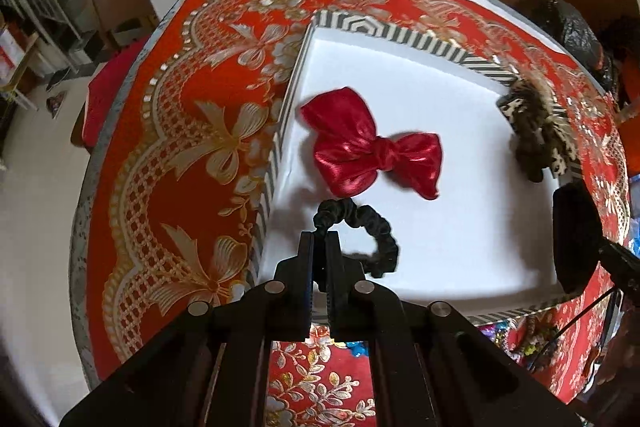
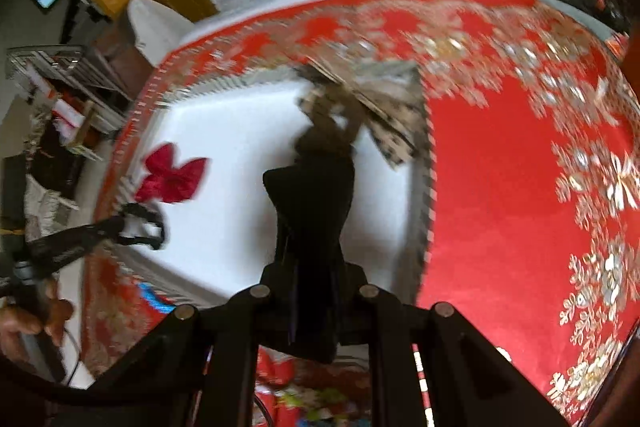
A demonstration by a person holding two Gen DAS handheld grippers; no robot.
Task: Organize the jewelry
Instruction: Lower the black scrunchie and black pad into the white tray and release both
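While the left gripper point(image 1: 319, 235) points down into the white box point(image 1: 460, 131), its jaws are pinched together on a black scrunchie point(image 1: 360, 227), whose loop hangs just past and right of the tips. Beyond them lies a red bow point(image 1: 372, 151). The right gripper point(image 2: 320, 151) is clamped on a leopard-print hair bow point(image 2: 352, 107) at its tips, over the box's far corner.

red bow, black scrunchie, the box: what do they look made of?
Red bow: satin-like fabric, glossy; bright highlights run along its folds.
Black scrunchie: gathered fabric, fairly matte; tight ruching around the loop, probably over elastic.
Box: looks like paperboard, matte white inside, striped print on the thin stiff walls; could be something else.
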